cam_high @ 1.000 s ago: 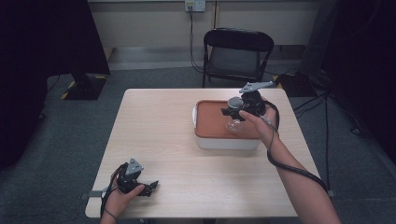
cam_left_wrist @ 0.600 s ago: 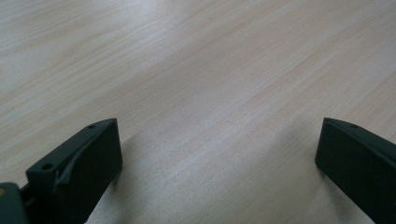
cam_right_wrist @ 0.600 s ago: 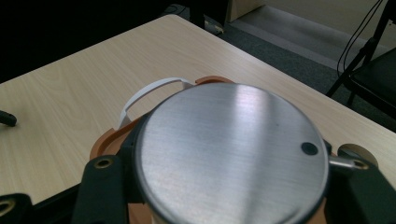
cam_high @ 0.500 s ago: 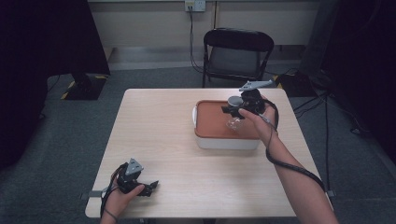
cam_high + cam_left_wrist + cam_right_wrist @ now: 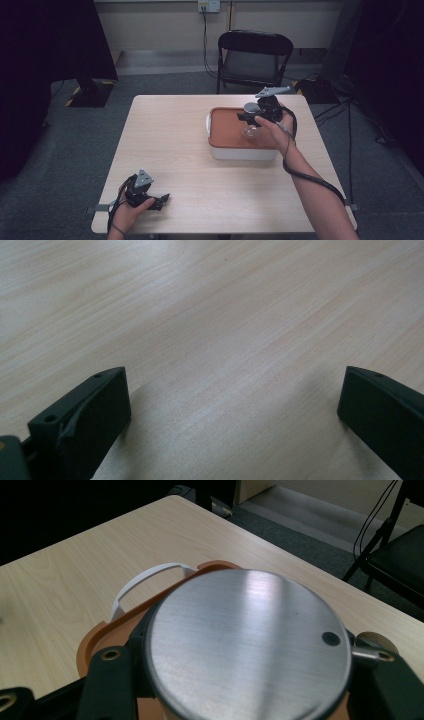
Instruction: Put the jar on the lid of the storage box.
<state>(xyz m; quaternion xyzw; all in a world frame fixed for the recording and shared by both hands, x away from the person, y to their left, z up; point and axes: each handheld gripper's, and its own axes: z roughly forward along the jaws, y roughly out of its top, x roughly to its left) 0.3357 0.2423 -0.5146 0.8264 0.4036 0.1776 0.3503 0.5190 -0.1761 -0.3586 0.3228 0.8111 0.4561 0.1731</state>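
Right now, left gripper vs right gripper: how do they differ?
The left gripper lies low at the table's near corner; the right gripper is held above the orange-lidded box. Left jaws stand wide apart with only bare wood between them; right jaws are shut on a silver-lidded jar. Both are black and hand-held.
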